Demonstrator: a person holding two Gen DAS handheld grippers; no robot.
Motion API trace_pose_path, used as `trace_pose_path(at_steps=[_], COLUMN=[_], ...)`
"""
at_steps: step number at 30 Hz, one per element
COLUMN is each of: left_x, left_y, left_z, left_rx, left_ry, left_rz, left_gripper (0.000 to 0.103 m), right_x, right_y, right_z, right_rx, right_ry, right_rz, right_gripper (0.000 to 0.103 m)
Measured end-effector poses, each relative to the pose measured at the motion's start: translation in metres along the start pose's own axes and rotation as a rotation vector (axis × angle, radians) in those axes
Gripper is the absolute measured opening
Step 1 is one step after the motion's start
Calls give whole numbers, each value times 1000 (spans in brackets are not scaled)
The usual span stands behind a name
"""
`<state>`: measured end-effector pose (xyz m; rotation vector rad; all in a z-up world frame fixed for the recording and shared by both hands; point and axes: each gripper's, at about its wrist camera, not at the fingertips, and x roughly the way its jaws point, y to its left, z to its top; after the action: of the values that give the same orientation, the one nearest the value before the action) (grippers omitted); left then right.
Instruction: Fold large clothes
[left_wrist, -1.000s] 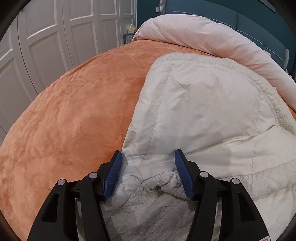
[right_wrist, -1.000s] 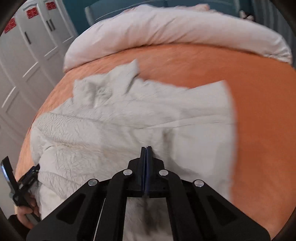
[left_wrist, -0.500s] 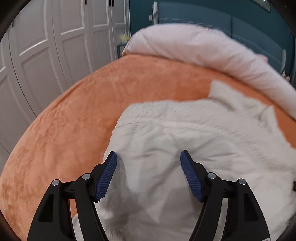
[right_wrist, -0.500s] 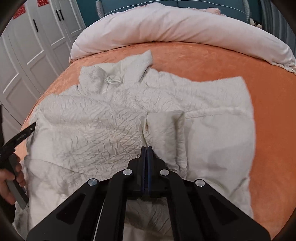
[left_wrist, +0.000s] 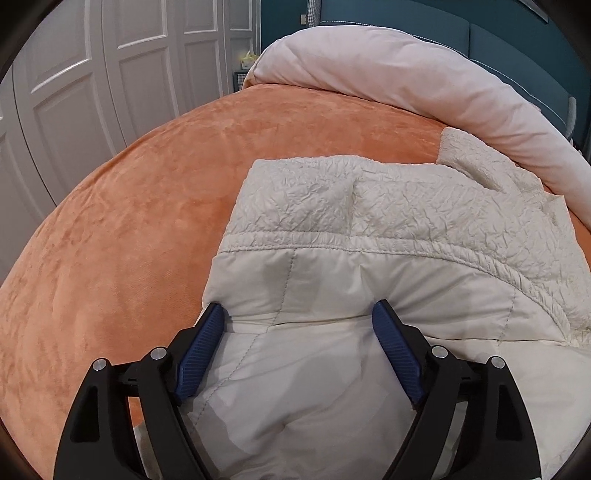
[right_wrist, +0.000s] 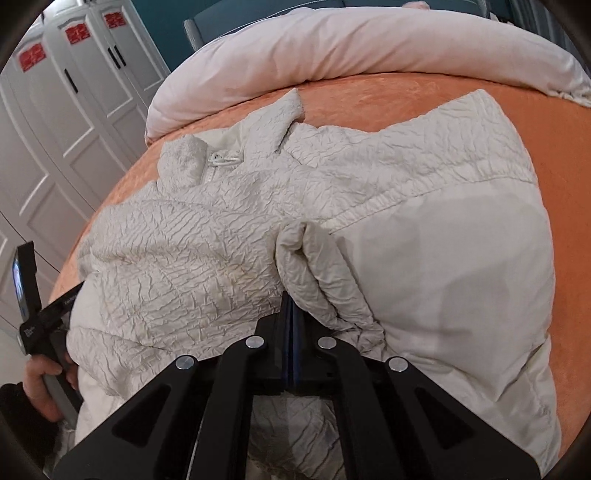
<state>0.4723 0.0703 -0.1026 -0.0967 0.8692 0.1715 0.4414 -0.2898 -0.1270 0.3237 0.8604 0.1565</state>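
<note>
A large cream padded jacket (left_wrist: 369, 229) lies spread on the orange bed (left_wrist: 129, 221), front up, its collar and zipper toward the pillow end (right_wrist: 218, 160). My left gripper (left_wrist: 299, 325) is open, its blue pads straddling the smooth hem fabric at the jacket's left edge. My right gripper (right_wrist: 291, 310) is shut on a raised fold of the jacket (right_wrist: 314, 258) near its middle. The left gripper's body and the hand that holds it show at the left edge of the right wrist view (right_wrist: 33, 325).
A pale pink rolled duvet (left_wrist: 406, 81) lies across the head of the bed, also in the right wrist view (right_wrist: 332, 44). White wardrobe doors (left_wrist: 92, 92) stand to the left. A teal headboard (left_wrist: 498, 33) is behind. Bare orange bedspread (right_wrist: 565, 166) lies right of the jacket.
The jacket has been flipped from lining-up to lying flat, front up. The right gripper stayed shut on its fold. The left gripper stayed open and now rests lower on the hem.
</note>
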Motion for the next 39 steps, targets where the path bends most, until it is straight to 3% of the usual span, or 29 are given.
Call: trace_pose_path(at_steps=[2,4,6,8,13,17,21,26,27,28,29,30,31,33,34,39], left_x=[-16,-54,-93,-139,-209,-236,-243,-240,-241,-240,-241,-242,-244,-251,-255,-289], left_y=[6,21,39,70,149,182,181,174,174,174,172,172,168,163,161,161], left_z=[-1,-10,-25,-50,-136,-210,-237,-237,-237,-235,-233,-231,-229,-226,-224,-218], left_rx=[-14,-23,-12,-5,-64,-130,-217,-261,-261,-257,-247,-239,-228,-197,-177,-151], left_ry=[39,80,85,89,180,276,295,272,272,276,281,283,295,293,286,245], left_rz=[1,-76,-160,-202,-164,-167,-235,-218,-223,-226,-244,-273,-317,-313,-313,-377], left_gripper=[80,79,80,84,85,85,86,87,87,79,72,52,32,17,10,4], right_x=[-22,-64,-123,-169,-263,-299,-303,-279,-274,-272,-271,-270,-270,-278,-282,-311], right_y=[8,18,21,16,-42,-74,-81,-81,-80,-79,-75,-73,-70,-60,-57,-40], right_z=[2,-5,-32,-67,-207,-276,-290,-283,-281,-281,-280,-280,-278,-276,-275,-265], right_rx=[-7,-10,-38,-58,92,270,376,512,529,533,536,536,531,482,465,367], right_ry=[13,2,-41,-55,91,136,102,87,79,76,73,79,81,72,67,39], right_rz=[-58,-72,-35,-41,-173,-179,-91,20,25,20,15,26,32,35,33,46], right_gripper=[0,15,54,66,67,67,68,74,74,73,63,50,44,24,21,12])
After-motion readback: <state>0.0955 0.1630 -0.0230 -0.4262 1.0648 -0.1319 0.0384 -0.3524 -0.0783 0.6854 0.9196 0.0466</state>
